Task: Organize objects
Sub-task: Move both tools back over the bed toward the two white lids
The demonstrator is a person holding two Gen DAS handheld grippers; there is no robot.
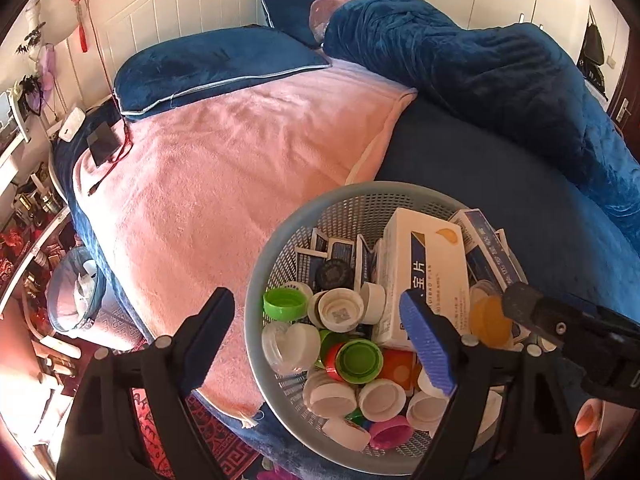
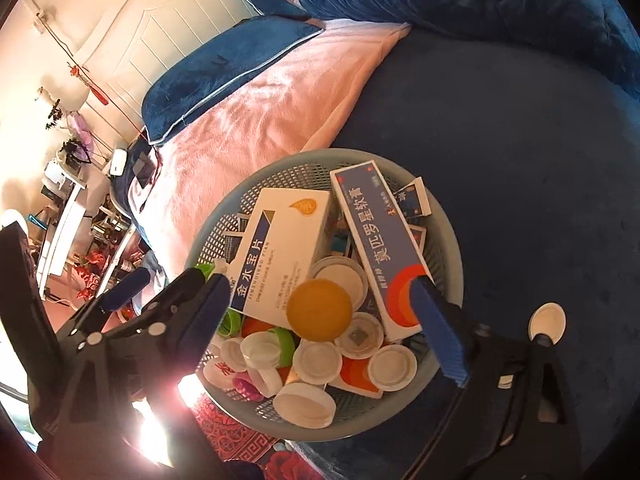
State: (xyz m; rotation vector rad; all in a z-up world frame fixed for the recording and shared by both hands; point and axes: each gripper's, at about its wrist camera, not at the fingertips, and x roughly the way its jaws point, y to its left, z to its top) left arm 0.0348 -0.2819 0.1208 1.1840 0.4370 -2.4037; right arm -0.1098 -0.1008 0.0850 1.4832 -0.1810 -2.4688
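A round grey mesh basket (image 1: 276, 240) (image 2: 452, 264) sits on the bed's front edge. It holds several bottle caps and medicine boxes: a white box with a blue stripe (image 1: 424, 268) (image 2: 284, 256), a long blue box (image 2: 380, 240), a yellow cap (image 2: 320, 310) (image 1: 490, 318), green caps (image 1: 284, 304). My left gripper (image 1: 320, 340) is open and empty above the basket's near side. My right gripper (image 2: 324, 320) is open and empty over the basket, the yellow cap between its fingers; its finger shows in the left wrist view (image 1: 520, 304).
The basket rests where a pink blanket (image 1: 224, 168) meets the dark blue sheet (image 2: 520, 160). Blue pillows (image 1: 216, 68) and a rumpled blue quilt (image 1: 500, 76) lie behind. One white cap (image 2: 547, 320) lies on the sheet right of the basket. A cluttered shelf (image 1: 28, 240) stands left.
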